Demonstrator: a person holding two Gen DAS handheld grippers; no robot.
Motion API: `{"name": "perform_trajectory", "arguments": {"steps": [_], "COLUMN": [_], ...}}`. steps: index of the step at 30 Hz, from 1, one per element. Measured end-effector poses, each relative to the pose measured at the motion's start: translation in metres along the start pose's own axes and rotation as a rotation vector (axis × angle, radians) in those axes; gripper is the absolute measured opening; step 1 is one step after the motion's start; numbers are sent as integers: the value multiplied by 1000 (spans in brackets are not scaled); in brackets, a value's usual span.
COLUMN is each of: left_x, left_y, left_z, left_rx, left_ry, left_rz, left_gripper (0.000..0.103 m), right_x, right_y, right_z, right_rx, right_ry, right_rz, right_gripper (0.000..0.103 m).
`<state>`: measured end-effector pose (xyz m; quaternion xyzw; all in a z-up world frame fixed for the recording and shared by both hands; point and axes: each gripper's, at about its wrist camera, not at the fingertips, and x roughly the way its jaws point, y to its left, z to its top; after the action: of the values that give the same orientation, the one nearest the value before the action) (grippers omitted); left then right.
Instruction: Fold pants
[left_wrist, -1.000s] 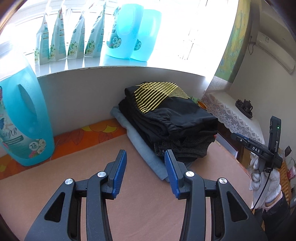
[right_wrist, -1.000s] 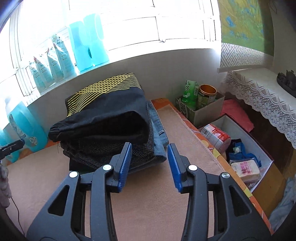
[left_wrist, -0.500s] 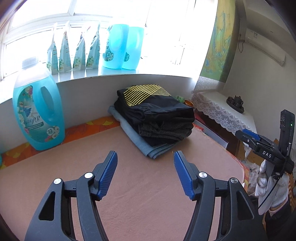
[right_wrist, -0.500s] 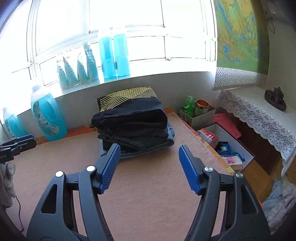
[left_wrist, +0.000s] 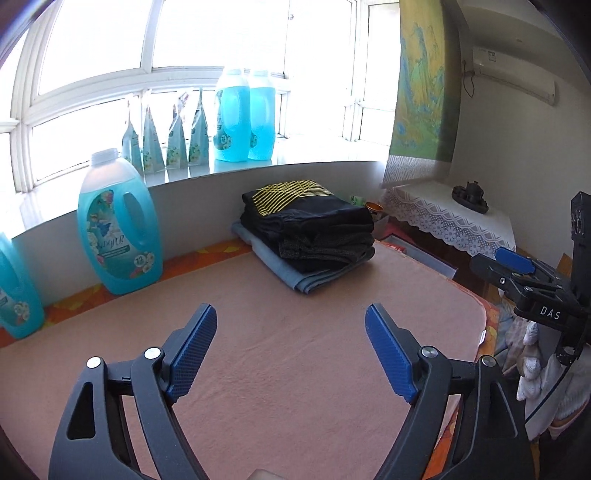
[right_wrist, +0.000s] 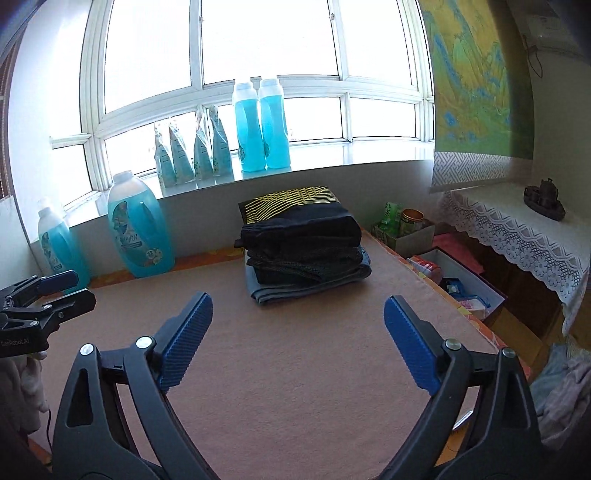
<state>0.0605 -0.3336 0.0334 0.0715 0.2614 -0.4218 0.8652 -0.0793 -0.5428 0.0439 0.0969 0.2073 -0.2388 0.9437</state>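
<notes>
A stack of folded pants (left_wrist: 310, 236) lies at the far side of the tan table mat (left_wrist: 280, 362), near the wall. The top pair is black with a yellow striped band; a grey pair lies at the bottom. The stack also shows in the right wrist view (right_wrist: 303, 243). My left gripper (left_wrist: 291, 347) is wide open and empty, held well back from the stack above the mat. My right gripper (right_wrist: 299, 339) is also wide open and empty, equally far back. Each gripper shows at the edge of the other's view.
Big blue detergent bottles (left_wrist: 118, 229) stand on the mat's left by the wall. More bottles and pouches (left_wrist: 243, 118) line the windowsill. Open boxes with packets (right_wrist: 458, 280) sit right of the table, beside a lace-covered shelf (right_wrist: 517, 236). Loose clothes (right_wrist: 561, 384) lie at the right edge.
Both grippers have drawn back and up from the stack of pants, and their jaws have opened much wider. The stack has stayed in place.
</notes>
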Motion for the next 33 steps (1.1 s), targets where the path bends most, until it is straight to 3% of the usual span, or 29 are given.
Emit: {"name": "perform_trajectory", "arguments": {"steps": [13,18,33], "left_x": [-33,-39,-42], "left_y": [-2,-5,-6], "left_z": [-40,-51,-58], "left_rx": [-85,-75,-99], "left_ry": [6,11,16], "left_rz": [81,118,115], "left_gripper": [83,83,83], "right_x": [-28,-28,-32], "right_y": [11,12,14], "right_z": [-29,-40,-39], "right_rx": [50,55,40], "right_ry": [-29,-10,-26], "right_rz": [-52,-65,-71], "right_gripper": [103,103,103]}}
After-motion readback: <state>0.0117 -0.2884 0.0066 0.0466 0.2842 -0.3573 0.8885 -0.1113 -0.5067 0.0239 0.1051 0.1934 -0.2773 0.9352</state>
